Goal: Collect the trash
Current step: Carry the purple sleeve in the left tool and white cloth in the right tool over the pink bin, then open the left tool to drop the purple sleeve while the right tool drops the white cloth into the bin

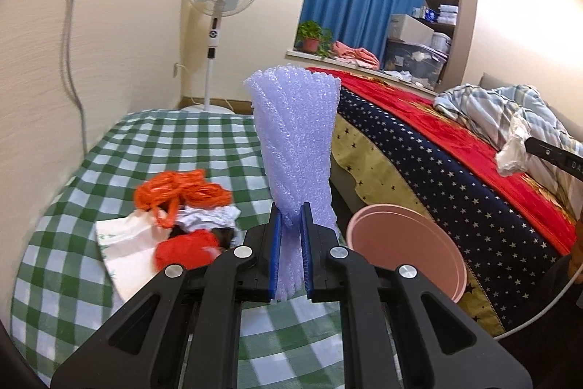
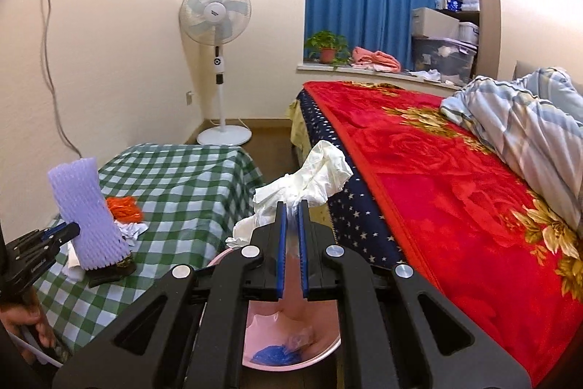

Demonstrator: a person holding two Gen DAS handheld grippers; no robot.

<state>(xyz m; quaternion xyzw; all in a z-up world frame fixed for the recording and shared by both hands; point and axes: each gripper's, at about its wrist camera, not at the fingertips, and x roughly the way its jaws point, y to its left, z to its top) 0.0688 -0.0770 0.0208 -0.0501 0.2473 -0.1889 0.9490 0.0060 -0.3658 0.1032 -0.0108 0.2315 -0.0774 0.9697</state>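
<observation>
Left wrist: one foam sleeve (image 1: 295, 148) held, one pink bin (image 1: 408, 250) beside.

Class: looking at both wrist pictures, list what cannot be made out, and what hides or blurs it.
- Bin contents, right view: the tool covers most; only something blue shows.
- Dark item under the foam sleeve, right view: too small.
- Trash pile, left view: motion-blurred.

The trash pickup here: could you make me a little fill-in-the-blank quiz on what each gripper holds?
1. The left gripper is shut on a foam sleeve coloured ____.
2. The right gripper pinches a crumpled ____ plastic bag.
3. The bin below the right gripper is ____.
4. The table wears a green-and-white ____ cloth.

Missing words: purple; white; pink; checked
</observation>
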